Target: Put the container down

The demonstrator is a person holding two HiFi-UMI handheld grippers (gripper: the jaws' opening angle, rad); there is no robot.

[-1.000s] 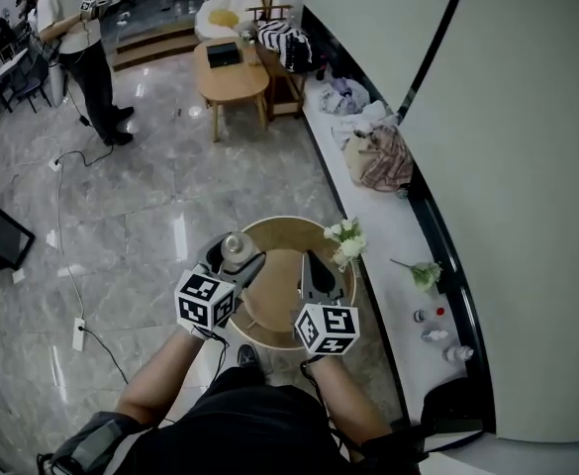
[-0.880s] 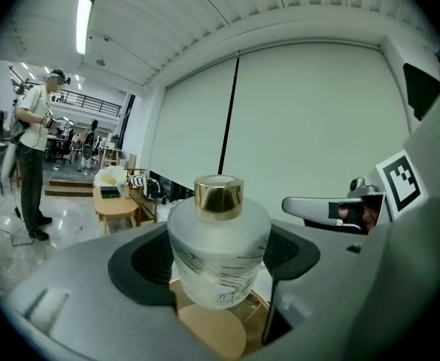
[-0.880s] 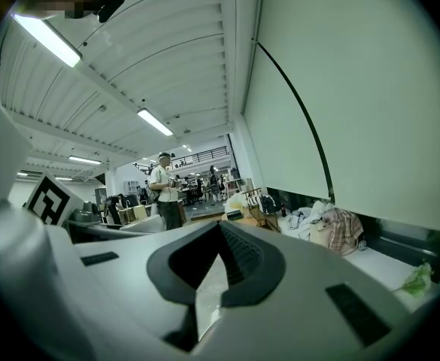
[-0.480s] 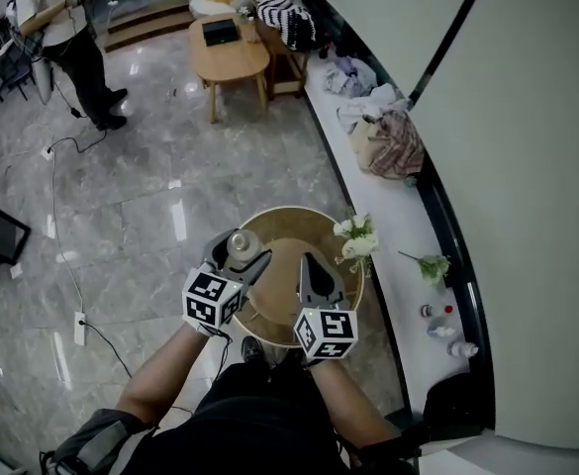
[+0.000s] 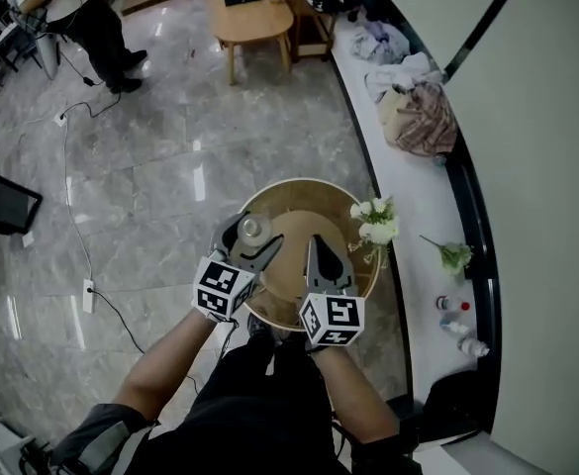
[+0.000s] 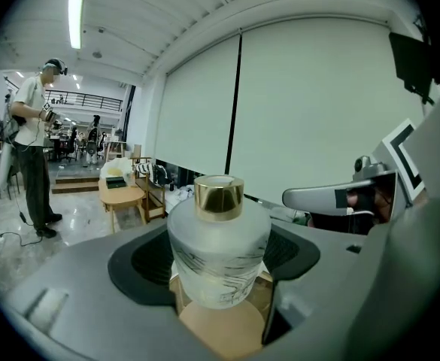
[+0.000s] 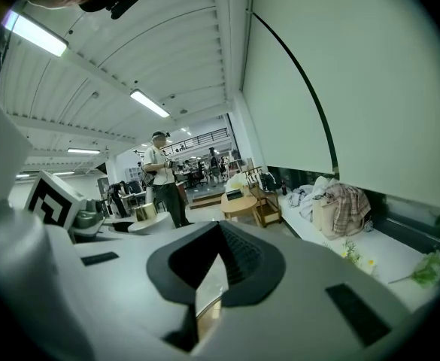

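The container is a frosted glass bottle (image 5: 250,230) with a gold cap, and my left gripper (image 5: 249,239) is shut on it. It hangs over the left part of a round wooden table (image 5: 314,192). In the left gripper view the bottle (image 6: 218,256) stands upright between the two dark pads (image 6: 146,265), above the table top, with the left gripper (image 6: 218,273) closed around its body. My right gripper (image 5: 321,257) hovers over the table's middle, shut and empty. In the right gripper view its pads (image 7: 238,258) meet, and the bottle's gold cap (image 7: 144,211) shows at the left.
White flowers (image 5: 376,222) stand at the table's right edge, beside a white ledge (image 5: 423,216) with clothes (image 5: 420,115), a loose flower stem (image 5: 453,256) and small bottles (image 5: 457,317). A person (image 5: 66,3) and a wooden coffee table (image 5: 254,13) are far off. A cable (image 5: 83,265) crosses the marble floor.
The head view has shifted forward, so the table and both grippers sit higher in the picture. The left gripper still holds the bottle over the table's left part; the right gripper keeps its place.
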